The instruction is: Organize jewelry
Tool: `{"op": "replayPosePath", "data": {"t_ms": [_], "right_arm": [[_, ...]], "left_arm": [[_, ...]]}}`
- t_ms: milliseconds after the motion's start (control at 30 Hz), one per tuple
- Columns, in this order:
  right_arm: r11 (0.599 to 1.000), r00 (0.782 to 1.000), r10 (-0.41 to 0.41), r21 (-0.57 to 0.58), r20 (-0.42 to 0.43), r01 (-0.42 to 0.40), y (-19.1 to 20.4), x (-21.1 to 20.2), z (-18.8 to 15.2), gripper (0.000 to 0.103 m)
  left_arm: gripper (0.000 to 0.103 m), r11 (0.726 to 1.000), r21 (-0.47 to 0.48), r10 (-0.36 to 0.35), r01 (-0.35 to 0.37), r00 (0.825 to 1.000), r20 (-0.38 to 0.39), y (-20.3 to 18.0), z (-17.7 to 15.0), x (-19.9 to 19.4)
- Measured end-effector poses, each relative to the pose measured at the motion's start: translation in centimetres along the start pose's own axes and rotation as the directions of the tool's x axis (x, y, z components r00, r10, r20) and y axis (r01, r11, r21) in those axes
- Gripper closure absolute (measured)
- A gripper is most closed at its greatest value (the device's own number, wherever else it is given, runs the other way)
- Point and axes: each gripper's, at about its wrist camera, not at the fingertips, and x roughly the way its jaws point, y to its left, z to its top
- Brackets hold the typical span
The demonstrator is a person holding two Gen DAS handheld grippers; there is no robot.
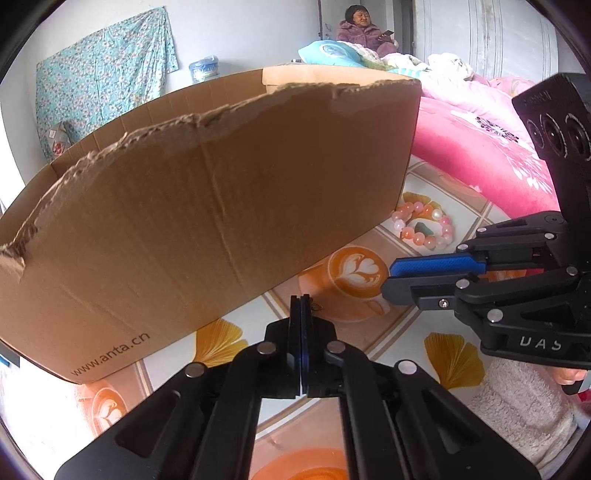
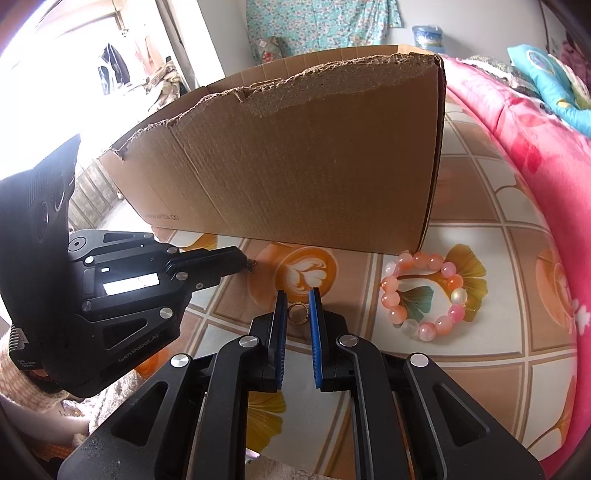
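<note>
A torn-edged cardboard box (image 1: 221, 203) (image 2: 295, 166) stands on the patterned tablecloth just beyond both grippers. My left gripper (image 1: 304, 297) (image 2: 246, 264) is shut, with a tiny dark metal jewelry piece (image 1: 316, 305) (image 2: 253, 266) poking out at its tips, close to the box's front wall. My right gripper (image 2: 298, 293) (image 1: 388, 275) holds a small gold ring (image 2: 297, 313) between its blue pads, a little above the cloth. A pink and white bead bracelet (image 2: 391, 284) (image 1: 430, 242) lies on the cloth to the right, by the box's corner.
The tablecloth (image 2: 480, 369) has latte-cup and ginkgo-leaf prints. A pink quilt (image 2: 535, 166) (image 1: 480, 147) rises along the right side. A person (image 1: 365, 33) sits on the bed far behind. A floral cloth (image 1: 103, 77) hangs on the back wall.
</note>
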Motion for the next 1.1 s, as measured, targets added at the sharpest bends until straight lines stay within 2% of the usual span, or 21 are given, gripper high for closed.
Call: {"op": "replayPosePath", "data": {"t_ms": [233,433,667,733,800,900,1100], "right_arm": [[1.000,1.000,-0.008,-0.005,-0.007,0.008,0.1,0.2,0.1,0.093],[1.000,1.000,-0.008,0.003,-0.008,0.008,0.2,0.3,0.2,0.093],[1.000,1.000,-0.010,0.003,-0.010,0.010,0.3,0.4,0.3,0.093],[1.000,1.000,-0.009,0.005,-0.010,0.009,0.3,0.5,0.2,0.093],[1.000,1.000,-0.010,0.008,-0.007,0.010,0.2,0.5,0.1,0.093],[1.000,1.000,-0.007,0.015,-0.004,0.007,0.2,0.5,0.0,0.093],[1.000,1.000,0.013,0.014,-0.005,-0.013,-0.2,0.4,-0.3,0.093]], "left_arm": [[0.103,0.999,-0.049,0.014,-0.014,1.000,-0.006,1.0,-0.9,-1.4],[0.103,0.993,-0.120,-0.004,0.001,1.000,-0.028,2.1,-2.5,-2.5],[0.103,0.989,-0.145,-0.039,0.041,0.999,0.018,2.3,-2.0,-3.1],[0.099,0.985,-0.157,-0.064,0.066,0.998,0.022,2.2,-1.5,-2.9],[0.083,0.981,-0.172,-0.085,0.086,0.996,0.013,2.0,-1.0,-2.3],[0.071,0.978,-0.184,-0.096,0.096,0.995,0.008,1.6,-0.5,-1.6],[0.069,0.987,-0.152,-0.054,0.053,0.999,0.000,0.5,0.0,-0.4]]}}
